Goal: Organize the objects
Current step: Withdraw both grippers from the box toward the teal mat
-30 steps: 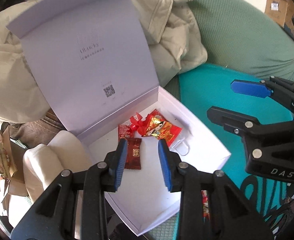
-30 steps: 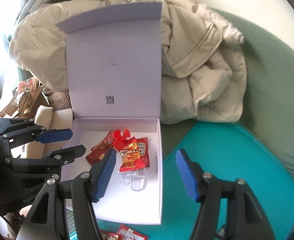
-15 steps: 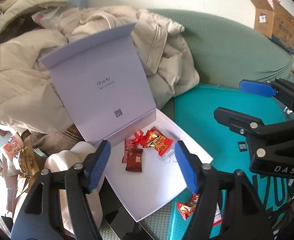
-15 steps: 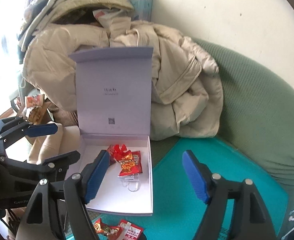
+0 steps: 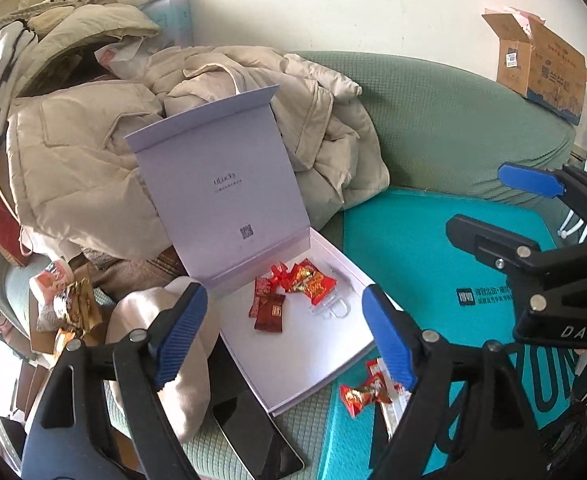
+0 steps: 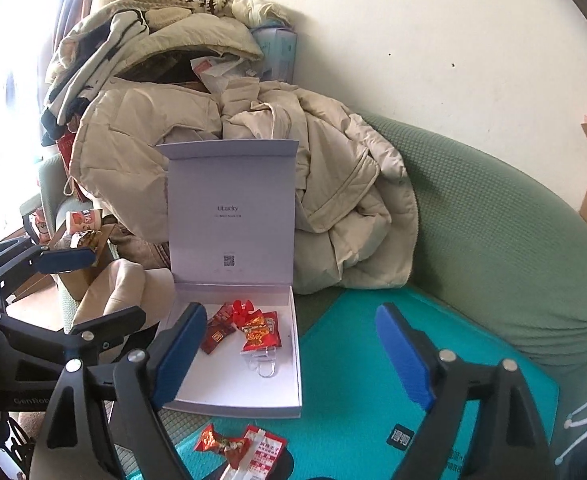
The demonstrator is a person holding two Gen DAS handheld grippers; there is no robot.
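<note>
A pale open gift box (image 5: 301,354) (image 6: 229,384) lies on the sofa with its lid upright. Red snack packets (image 5: 309,280) (image 6: 259,330) and a dark red candy (image 5: 270,312) (image 6: 215,334) lie inside it. Two loose packets (image 5: 367,394) (image 6: 221,442) rest on the teal mat in front of the box. My left gripper (image 5: 283,312) (image 6: 101,288) hangs above the box's near side, its jaws opening with nothing between them. The right gripper (image 6: 289,316) (image 5: 493,206) hovers beside it over the box's right edge, its jaws also opening and empty.
A heap of beige jackets (image 5: 73,168) (image 6: 333,184) fills the sofa behind the box. The teal mat (image 5: 413,248) spreads to the right. A black tablet (image 5: 253,436) and a cream cushion (image 5: 189,392) lie left of the box. A cardboard carton (image 5: 541,60) tops the sofa back.
Both grippers have drawn back and upward from the box, and both pairs of jaws have spread wider. The dark candy stays in the box. The loose packets have come into view.
</note>
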